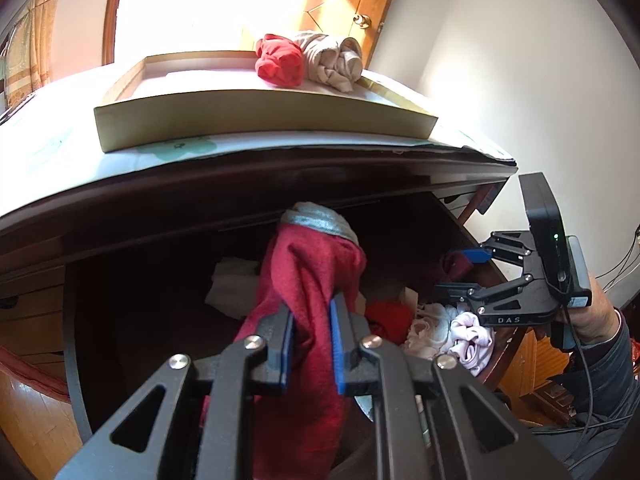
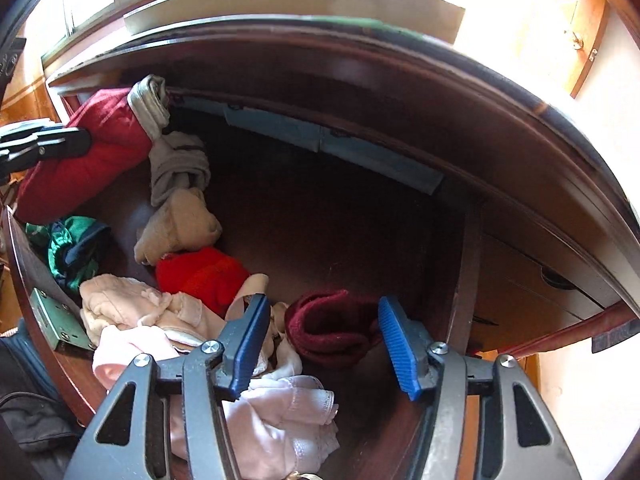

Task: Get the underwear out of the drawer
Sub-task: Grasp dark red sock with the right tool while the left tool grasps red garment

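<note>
Clamped in my left gripper (image 1: pixel 311 344), red underwear (image 1: pixel 308 280) hangs limp and light; my right gripper (image 2: pixel 324 340) gapes around a soft maroon roll (image 2: pixel 332 326), best pinched mid-bundle.

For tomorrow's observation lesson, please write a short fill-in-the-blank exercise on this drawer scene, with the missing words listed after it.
1. The left gripper is shut on a dark red garment with a ____ waistband.
2. On the tray lie a red bundle and a ____ one.
3. The right gripper stands open around a ____ roll in the drawer.

Missing words: grey; beige; maroon
</note>
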`<state>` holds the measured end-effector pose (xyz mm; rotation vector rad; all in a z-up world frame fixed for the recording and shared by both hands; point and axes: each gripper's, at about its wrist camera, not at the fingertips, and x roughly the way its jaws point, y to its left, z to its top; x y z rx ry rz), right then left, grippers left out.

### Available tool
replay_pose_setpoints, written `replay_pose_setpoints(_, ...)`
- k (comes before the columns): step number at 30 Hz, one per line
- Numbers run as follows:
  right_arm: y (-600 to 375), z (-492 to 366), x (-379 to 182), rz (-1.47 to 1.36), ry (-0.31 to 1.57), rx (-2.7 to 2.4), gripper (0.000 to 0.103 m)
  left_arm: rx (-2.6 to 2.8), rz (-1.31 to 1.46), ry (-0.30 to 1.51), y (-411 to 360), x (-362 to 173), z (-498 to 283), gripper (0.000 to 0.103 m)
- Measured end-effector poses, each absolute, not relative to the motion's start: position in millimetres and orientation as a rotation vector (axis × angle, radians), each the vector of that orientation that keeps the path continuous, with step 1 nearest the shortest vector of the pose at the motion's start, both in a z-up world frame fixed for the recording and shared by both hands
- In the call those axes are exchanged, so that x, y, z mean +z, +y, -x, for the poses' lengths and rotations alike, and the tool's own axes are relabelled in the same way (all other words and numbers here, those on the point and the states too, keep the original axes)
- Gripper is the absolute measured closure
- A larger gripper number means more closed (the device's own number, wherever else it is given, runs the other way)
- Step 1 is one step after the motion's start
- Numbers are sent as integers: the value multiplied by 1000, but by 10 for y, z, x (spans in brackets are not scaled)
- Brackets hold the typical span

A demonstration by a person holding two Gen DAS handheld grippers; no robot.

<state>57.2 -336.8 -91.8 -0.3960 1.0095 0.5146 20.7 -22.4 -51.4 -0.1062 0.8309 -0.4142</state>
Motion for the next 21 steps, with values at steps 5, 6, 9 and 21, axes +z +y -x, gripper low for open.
replay_pose_setpoints(5,-3315,-630,-1009,441,1071,513,62,-403,111,823,-223,-529,-197,90)
replay_pose_setpoints(6,-3313,-635,-1018,448,1074,512,66,-399,113,821,-215,-534,-196,90)
replay_pose_setpoints(9,-3275,-632,-1046,464,1075,521,72,-387,125,820,-180,-565,-192,90)
replay_pose_setpoints(21,-3329,-489,-964,436,984,533,84,-380,166,791,-108,-630,-111,90)
